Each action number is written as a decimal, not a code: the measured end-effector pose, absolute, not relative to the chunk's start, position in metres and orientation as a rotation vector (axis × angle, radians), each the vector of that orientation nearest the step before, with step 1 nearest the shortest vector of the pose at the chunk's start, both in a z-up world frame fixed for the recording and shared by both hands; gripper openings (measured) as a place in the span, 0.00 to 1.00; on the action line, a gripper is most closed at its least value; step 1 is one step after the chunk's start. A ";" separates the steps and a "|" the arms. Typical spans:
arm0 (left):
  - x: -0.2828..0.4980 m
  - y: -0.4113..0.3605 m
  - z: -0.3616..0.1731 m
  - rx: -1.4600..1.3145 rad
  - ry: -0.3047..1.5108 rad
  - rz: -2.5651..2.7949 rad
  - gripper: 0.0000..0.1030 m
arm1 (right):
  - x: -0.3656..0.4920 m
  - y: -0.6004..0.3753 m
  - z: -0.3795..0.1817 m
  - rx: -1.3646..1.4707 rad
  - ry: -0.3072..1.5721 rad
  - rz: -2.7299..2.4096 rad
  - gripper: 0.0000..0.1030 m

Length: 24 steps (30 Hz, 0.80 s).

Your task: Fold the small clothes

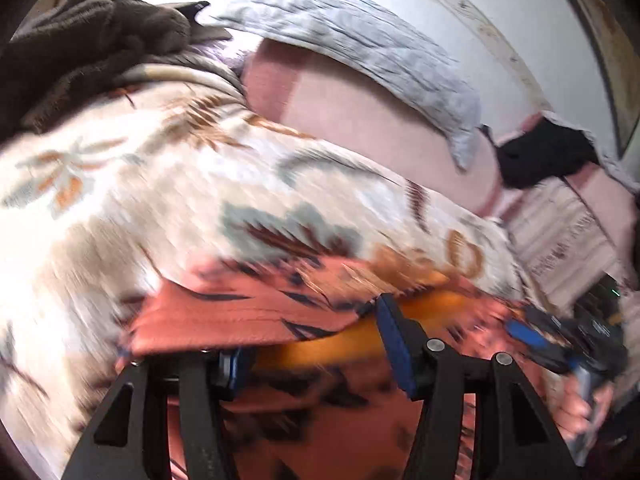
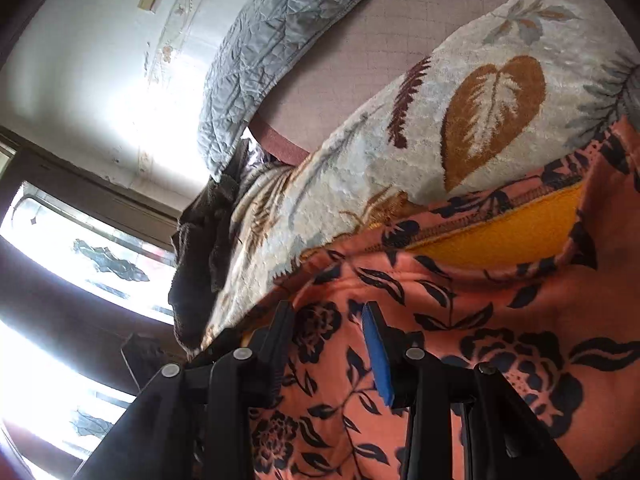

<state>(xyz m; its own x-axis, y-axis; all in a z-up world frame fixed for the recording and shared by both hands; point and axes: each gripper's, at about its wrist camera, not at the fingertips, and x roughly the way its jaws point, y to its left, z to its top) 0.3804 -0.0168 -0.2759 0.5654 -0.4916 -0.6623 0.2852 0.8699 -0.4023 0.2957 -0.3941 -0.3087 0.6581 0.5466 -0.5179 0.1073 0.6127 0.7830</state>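
Observation:
A salmon-orange garment (image 1: 248, 312) with dark floral print and a yellow fleece lining (image 2: 500, 236) lies on a cream leaf-patterned blanket (image 1: 140, 184). In the left wrist view my left gripper (image 1: 312, 344) has its jaws apart around a fold of the garment, with cloth draped over the left finger; the view is motion-blurred. My right gripper (image 2: 328, 344) also has its jaws apart, with the garment (image 2: 480, 340) lying between its fingers. The right gripper and the hand holding it also show in the left wrist view (image 1: 560, 344) at the garment's right end.
A grey quilted cover (image 2: 280, 40) and a pink sheet (image 2: 352, 64) lie beyond the blanket (image 2: 400, 152). A dark brown garment (image 1: 80, 40) is piled at the far left. A black item (image 1: 544, 152) lies at the right. A white wall and a window (image 2: 80, 260) are behind.

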 end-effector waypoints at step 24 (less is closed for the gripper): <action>0.348 -0.007 -0.284 0.033 0.997 -0.200 0.66 | 0.223 -0.422 -0.300 0.841 0.805 -0.019 0.38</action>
<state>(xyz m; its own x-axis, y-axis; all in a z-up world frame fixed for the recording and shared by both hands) 0.3484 -0.0074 -0.2836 0.5260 -0.1522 -0.8368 0.1821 0.9812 -0.0639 0.2234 -0.4223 -0.2998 0.7106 0.2872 -0.6424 0.3167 0.6847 0.6564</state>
